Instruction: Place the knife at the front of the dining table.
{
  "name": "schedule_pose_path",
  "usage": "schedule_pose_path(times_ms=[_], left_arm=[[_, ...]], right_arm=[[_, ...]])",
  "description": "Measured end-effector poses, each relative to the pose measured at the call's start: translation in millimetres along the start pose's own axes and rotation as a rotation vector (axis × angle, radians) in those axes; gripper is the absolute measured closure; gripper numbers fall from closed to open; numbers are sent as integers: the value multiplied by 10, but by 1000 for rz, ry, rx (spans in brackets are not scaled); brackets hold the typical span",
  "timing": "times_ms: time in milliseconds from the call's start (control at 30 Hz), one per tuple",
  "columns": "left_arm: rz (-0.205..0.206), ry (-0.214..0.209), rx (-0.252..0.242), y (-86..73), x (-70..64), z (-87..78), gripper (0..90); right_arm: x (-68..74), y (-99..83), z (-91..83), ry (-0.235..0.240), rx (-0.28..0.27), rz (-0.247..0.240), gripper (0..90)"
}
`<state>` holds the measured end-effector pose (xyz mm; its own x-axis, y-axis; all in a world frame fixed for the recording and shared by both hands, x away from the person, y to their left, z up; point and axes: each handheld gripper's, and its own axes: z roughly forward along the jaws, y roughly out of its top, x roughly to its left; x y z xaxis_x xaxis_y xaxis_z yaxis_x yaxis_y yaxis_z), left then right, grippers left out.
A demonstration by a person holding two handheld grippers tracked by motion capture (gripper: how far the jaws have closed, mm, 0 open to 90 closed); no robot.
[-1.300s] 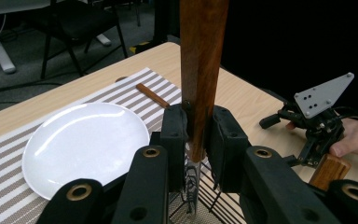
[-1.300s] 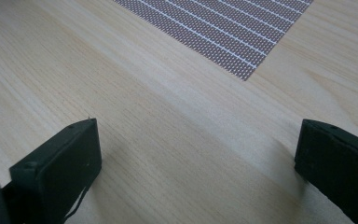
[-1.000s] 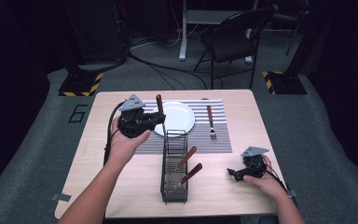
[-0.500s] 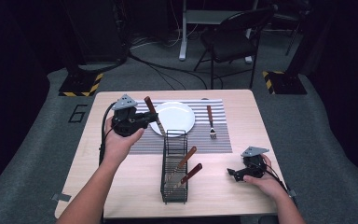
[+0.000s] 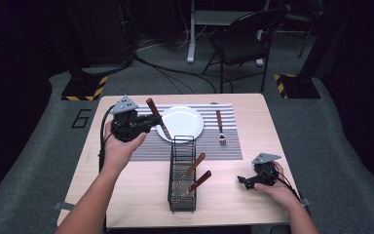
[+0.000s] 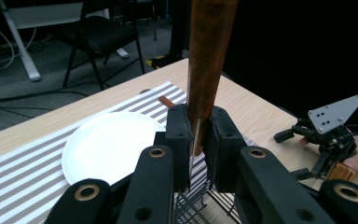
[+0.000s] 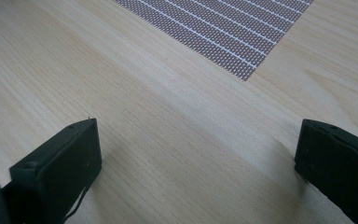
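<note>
My left gripper (image 5: 152,120) is held above the mat's left part, shut on a wooden-handled knife (image 5: 151,106) that tilts with its handle up and its thin metal end over the white plate's (image 5: 185,122) left rim. In the left gripper view the brown handle (image 6: 209,56) rises from between the shut jaws of the left gripper (image 6: 198,140), with the plate (image 6: 107,144) beyond. My right gripper (image 5: 246,181) rests low at the table's front right, open. Its jaws stand wide apart over bare wood in the right gripper view, right gripper (image 7: 196,154).
A striped placemat (image 5: 224,148) holds the plate and a wooden-handled fork (image 5: 219,126). A black wire caddy (image 5: 182,195) stands in front of it with two wooden-handled utensils (image 5: 195,166) inside. A chair (image 5: 243,44) and floor cables lie behind the table.
My left gripper has carried the knife leftward, from over the plate to its left rim, and the handle has tilted more. The right gripper has stayed put.
</note>
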<state>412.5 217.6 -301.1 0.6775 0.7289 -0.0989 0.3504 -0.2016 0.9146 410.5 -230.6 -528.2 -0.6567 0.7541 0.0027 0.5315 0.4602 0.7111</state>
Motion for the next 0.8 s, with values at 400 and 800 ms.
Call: schedule_pose_path(times_ms=[400,800], left_arm=[[-32,78,22,-78,247,-103,807],[-84,177,71,-394,535,10,807]], right_arm=[[0,0,0,0,0,-1,0],[0,0,0,0,0,-1,0]])
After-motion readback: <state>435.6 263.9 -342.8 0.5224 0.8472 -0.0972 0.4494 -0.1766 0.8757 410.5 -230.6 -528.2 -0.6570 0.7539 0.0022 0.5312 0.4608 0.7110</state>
